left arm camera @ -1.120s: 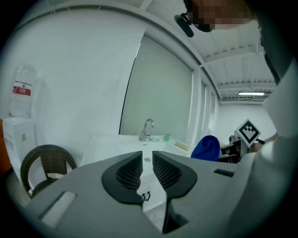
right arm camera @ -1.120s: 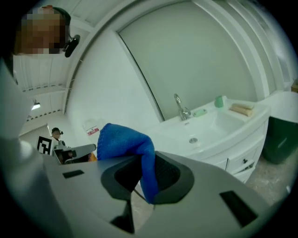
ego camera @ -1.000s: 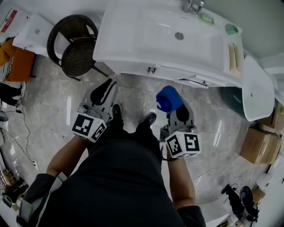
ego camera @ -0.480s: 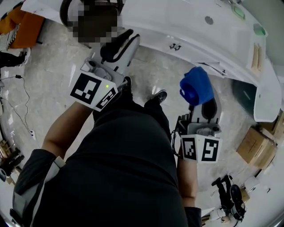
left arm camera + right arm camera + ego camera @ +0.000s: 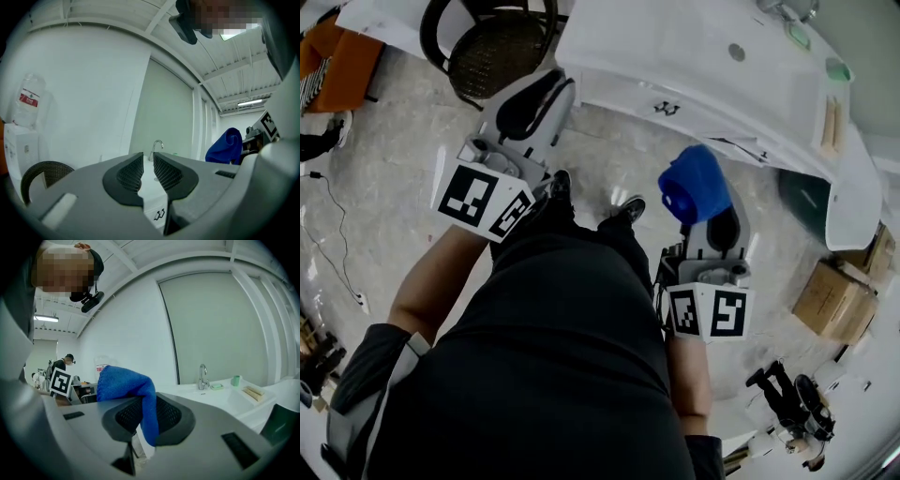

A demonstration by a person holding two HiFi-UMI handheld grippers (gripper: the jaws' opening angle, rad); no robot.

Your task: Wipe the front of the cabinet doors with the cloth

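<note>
My right gripper (image 5: 698,199) is shut on a blue cloth (image 5: 694,181), which bunches over its tips; in the right gripper view the cloth (image 5: 124,383) hangs between the pads (image 5: 171,414). The white cabinet doors (image 5: 623,97) with small dark handles (image 5: 666,110) sit under the basin, a little ahead of both grippers. My left gripper (image 5: 530,98) points at the cabinet's left end. Its jaws stand almost together with only a thin slit and nothing between them (image 5: 148,159). The cloth (image 5: 227,145) also shows at the right of the left gripper view.
A white basin (image 5: 675,37) with a tap (image 5: 202,376) tops the cabinet. A dark wicker chair (image 5: 492,42) stands at its left. A dark green bin (image 5: 802,195) and cardboard boxes (image 5: 834,300) lie to the right. My feet (image 5: 623,208) stand on grey stone floor.
Both grippers have come up from low over the floor toward the cabinet front. Over the last half second the left gripper and the cloth shifted slightly left.
</note>
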